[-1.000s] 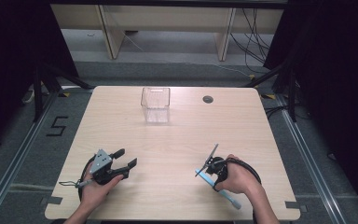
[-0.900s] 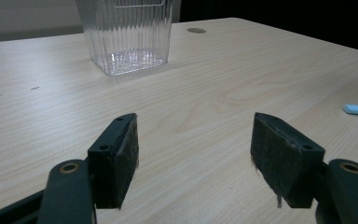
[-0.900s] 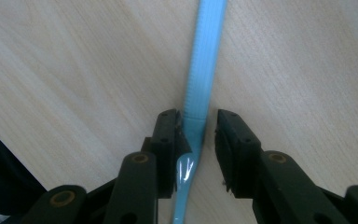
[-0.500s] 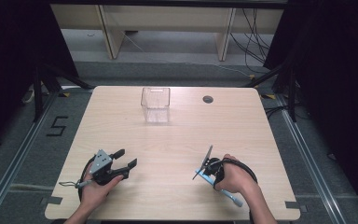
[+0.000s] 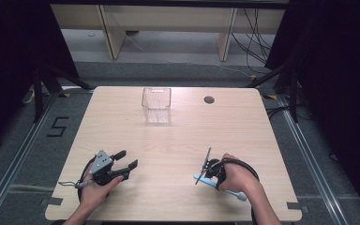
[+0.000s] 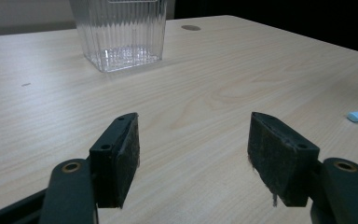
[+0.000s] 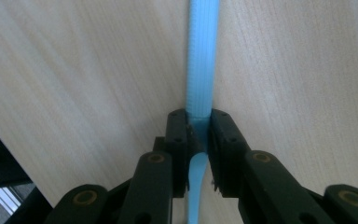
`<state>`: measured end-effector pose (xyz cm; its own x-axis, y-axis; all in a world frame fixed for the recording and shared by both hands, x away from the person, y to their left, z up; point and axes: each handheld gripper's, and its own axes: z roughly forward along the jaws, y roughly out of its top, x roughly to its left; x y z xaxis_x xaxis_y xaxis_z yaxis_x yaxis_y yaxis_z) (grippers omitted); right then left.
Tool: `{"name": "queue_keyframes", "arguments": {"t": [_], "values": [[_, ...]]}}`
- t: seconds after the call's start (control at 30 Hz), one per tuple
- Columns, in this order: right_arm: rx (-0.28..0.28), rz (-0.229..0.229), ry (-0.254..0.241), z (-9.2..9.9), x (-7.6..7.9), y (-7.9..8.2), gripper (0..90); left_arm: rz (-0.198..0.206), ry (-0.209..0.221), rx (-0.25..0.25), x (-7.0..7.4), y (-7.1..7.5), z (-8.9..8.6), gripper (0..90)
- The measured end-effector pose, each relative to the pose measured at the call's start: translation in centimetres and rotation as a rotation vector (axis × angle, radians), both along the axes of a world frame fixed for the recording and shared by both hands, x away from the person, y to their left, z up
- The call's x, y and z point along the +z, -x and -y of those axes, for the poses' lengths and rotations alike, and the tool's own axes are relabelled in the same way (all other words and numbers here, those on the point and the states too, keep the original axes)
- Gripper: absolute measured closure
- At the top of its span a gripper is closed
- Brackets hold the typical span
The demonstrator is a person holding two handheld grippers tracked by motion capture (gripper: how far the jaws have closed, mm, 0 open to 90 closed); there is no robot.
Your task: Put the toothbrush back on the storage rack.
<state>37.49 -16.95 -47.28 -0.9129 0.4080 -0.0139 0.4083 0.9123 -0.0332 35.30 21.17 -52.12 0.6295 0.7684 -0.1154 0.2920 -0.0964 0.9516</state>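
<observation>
Right gripper (image 7: 198, 135) view: jaws, just closing, pinch ribbed light-blue toothbrush (image 7: 203, 56) handle. High view: white head end (image 5: 240, 196). Left gripper (image 6: 193, 158) spread, empty, over worktop (image 6: 205, 84).

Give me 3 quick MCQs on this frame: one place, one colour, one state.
1. Where on the light wooden table does the clear ribbed plastic container stand?
A. far side, left of the small round hole
B. near edge, between the hands
C. right edge

2. What colour is the slim plastic tool under the right gripper?
A. red
B. light blue
C. black

3. How do the jaws of the left gripper stand?
A. shut on the container
B. shut on the tool
C. open, nothing between them

Key: 1 A, the high view shows it far from the hands, left of the hole. 2 B, the handle is pale blue in the right gripper view. 3 C, bare table shows between the pads.
</observation>
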Motion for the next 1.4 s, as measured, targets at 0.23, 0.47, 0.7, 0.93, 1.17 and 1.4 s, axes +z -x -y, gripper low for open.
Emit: {"name": "queue_keyframes", "arguments": {"t": [0.23,0.47,0.7,0.93,1.17,1.4], "values": [[0.088,0.015,-0.038,-0.4,1.6,0.2,78.9,-0.017,-0.025,-0.109,1.6,0.6,0.5,35.8],[0.206,-0.016,-0.059,-2.1,1.9,0.5,78.9,-0.079,-0.104,-0.334,2.0,1.8,1.9,39.3],[0.253,-0.027,-0.064,-4.1,2.9,0.5,79.0,-0.057,-0.187,-0.462,2.4,2.5,3.9,42.1],[0.323,-0.023,-0.084,-5.5,3.3,0.2,79.0,-0.048,-0.212,-0.550,2.7,2.4,5.5,43.9],[0.361,-0.029,-0.089,-6.6,3.5,0.2,79.0,-0.057,-0.218,-0.612,2.5,2.2,6.7,47.2],[0.393,-0.038,-0.083,-8.0,3.7,0.3,79.0,-0.062,-0.207,-0.627,2.4,1.7,7.5,49.9]]}}
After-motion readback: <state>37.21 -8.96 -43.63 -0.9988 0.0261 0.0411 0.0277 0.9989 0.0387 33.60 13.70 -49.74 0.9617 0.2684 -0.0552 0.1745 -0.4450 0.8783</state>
